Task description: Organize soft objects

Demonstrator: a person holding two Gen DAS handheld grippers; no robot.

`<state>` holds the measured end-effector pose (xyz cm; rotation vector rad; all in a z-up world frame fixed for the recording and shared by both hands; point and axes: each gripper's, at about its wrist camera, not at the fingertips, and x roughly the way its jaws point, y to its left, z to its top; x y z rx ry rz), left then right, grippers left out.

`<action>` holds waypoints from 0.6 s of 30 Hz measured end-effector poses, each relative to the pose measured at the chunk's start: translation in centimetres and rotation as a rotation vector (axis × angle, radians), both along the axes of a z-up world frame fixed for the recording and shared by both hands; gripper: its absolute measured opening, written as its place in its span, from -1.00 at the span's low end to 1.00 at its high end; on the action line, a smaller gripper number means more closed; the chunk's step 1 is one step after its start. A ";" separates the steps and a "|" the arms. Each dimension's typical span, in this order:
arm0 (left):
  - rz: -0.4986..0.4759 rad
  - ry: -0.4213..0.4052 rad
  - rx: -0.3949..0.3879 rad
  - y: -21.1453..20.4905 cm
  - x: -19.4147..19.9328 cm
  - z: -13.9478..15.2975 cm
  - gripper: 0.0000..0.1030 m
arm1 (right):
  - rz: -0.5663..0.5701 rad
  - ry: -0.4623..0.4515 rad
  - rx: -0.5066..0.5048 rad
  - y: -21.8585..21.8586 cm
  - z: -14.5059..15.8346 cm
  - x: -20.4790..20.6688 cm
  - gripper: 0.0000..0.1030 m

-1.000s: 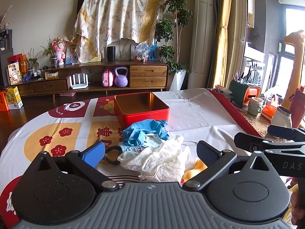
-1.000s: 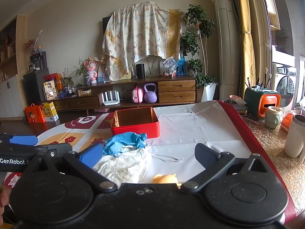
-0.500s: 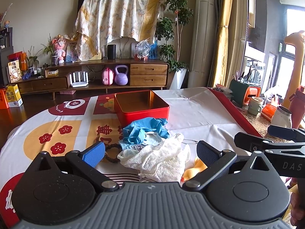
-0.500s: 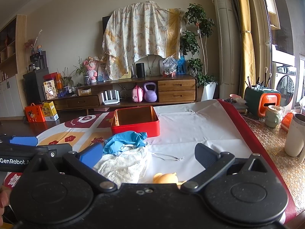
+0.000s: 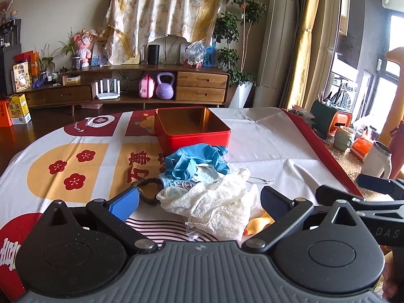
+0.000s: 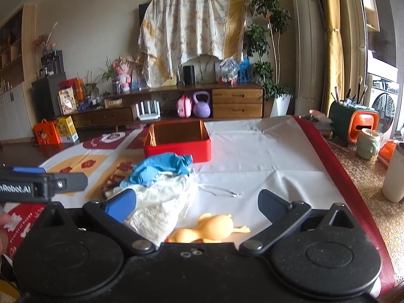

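A pile of soft things lies on the table: a blue glove (image 5: 197, 161) on top, a face mask (image 5: 181, 183) under it, a white mesh cloth (image 5: 217, 202) in front, and a dark bead bracelet (image 5: 146, 192) at its left. A yellow rubber duck (image 6: 212, 227) lies beside the cloth. An open, empty red tin box (image 5: 192, 128) stands behind the pile. My left gripper (image 5: 199, 199) is open, with the white cloth between its fingers. My right gripper (image 6: 197, 202) is open above the duck and the cloth (image 6: 161, 202). Neither holds anything.
The table carries a white and red printed cloth (image 5: 83, 156). On its right side stand a white cup (image 5: 376, 161), a green mug (image 5: 344, 136) and a green and orange holder (image 6: 353, 123). A wooden TV cabinet (image 5: 141, 85) is far behind.
Both grippers have moved slightly forward and down toward the pile. The pile and box have not moved.
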<state>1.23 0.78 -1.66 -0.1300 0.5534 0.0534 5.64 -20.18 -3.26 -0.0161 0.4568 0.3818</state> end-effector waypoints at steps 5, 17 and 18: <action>-0.026 0.016 0.005 -0.3 1.4 -0.8 1.00 | 0.019 0.051 -0.044 -0.3 -1.8 1.6 0.99; -0.164 0.116 0.058 -2.8 7.4 -4.7 1.00 | 0.138 0.134 -0.152 -0.4 -5.5 4.8 0.85; -0.181 0.144 0.063 -3.1 8.1 -5.2 1.00 | 0.150 0.137 -0.155 -0.4 -5.7 5.1 0.83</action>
